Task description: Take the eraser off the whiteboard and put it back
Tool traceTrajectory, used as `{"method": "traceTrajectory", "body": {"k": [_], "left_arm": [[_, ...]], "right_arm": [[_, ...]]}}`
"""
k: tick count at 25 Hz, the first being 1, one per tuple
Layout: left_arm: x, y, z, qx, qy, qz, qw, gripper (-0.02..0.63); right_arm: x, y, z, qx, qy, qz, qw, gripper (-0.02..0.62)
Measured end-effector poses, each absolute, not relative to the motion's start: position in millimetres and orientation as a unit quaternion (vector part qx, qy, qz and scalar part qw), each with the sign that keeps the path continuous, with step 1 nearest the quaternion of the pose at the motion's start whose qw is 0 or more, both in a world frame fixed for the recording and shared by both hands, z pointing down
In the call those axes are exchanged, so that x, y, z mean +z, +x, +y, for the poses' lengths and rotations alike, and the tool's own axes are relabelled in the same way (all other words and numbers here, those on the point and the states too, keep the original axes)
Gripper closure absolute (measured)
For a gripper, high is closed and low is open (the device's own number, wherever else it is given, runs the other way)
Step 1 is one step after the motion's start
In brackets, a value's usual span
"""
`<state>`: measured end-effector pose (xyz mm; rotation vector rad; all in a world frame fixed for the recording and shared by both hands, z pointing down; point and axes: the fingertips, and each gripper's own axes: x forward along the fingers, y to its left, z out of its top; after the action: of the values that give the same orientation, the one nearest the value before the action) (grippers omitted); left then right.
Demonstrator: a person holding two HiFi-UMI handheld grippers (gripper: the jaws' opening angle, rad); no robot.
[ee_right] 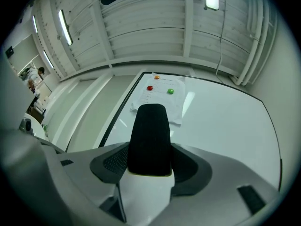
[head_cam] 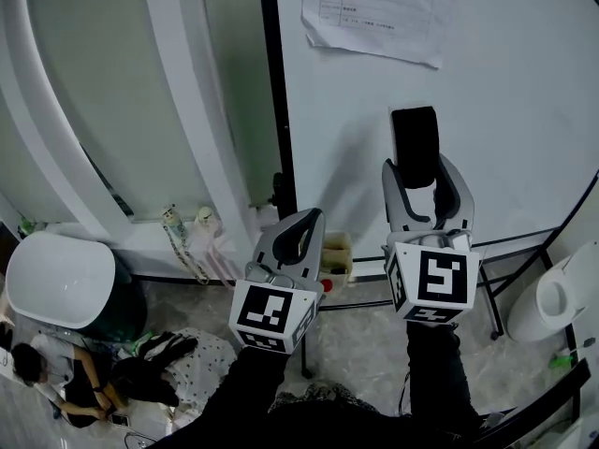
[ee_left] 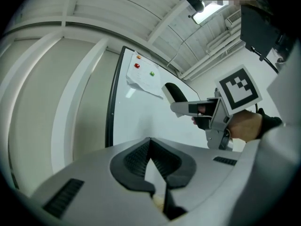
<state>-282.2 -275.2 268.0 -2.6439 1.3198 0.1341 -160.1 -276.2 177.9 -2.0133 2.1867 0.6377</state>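
Upright whiteboard (head_cam: 505, 110) with a black frame, carried on a dark metal stand (head_cam: 492, 296). On its face, upper left, lies one printed paper sheet (head_cam: 372, 12), held by a red magnet (ee_right: 150, 88), a green magnet (ee_right: 170, 92) and an orange magnet (ee_right: 156, 77). The stand rests on a pale, stone-patterned floor (head_cam: 360, 344).

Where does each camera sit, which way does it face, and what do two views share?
Head view: on the person's head, looking down past the whiteboard to the floor; both sleeves, left gripper and right gripper show.
Left gripper view: on the left gripper, facing up along its shut jaws; the person's hand shows.
Right gripper view: on the right gripper, facing the whiteboard along jaws clamping the eraser.
Shared: all three show the eraser.
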Motion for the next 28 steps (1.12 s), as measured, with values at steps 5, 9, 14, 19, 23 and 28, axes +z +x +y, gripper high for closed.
{"method": "traceTrajectory", "body": {"k": [5, 9, 14, 19, 23, 28], "left_arm": [[266, -272, -263, 0.044, -0.888, 0.448, 0.094, 0.601], [262, -267, -253, 0.046, -0.886, 0.452, 0.096, 0.601], [260, -257, -239, 0.047, -0.886, 0.45, 0.098, 0.601], [260, -244, -226, 0.047, -0.889, 0.445, 0.1, 0.601], [258, -237, -221, 0.046, -0.889, 0.444, 0.105, 0.601], [255, -228, -215, 0.045, -0.888, 0.443, 0.111, 0.601]], "right_arm": [[182, -139, -251, 0.198, -0.668, 0.715, 0.058, 0.324], [188, -127, -232, 0.189, -0.67, 0.715, 0.06, 0.324], [199, -119, -212, 0.18, -0.672, 0.716, 0.056, 0.324], [205, -112, -200, 0.174, -0.67, 0.72, 0.055, 0.324], [206, -102, -194, 0.173, -0.673, 0.717, 0.056, 0.324], [204, -93, -186, 0.173, -0.677, 0.714, 0.056, 0.324]]}}
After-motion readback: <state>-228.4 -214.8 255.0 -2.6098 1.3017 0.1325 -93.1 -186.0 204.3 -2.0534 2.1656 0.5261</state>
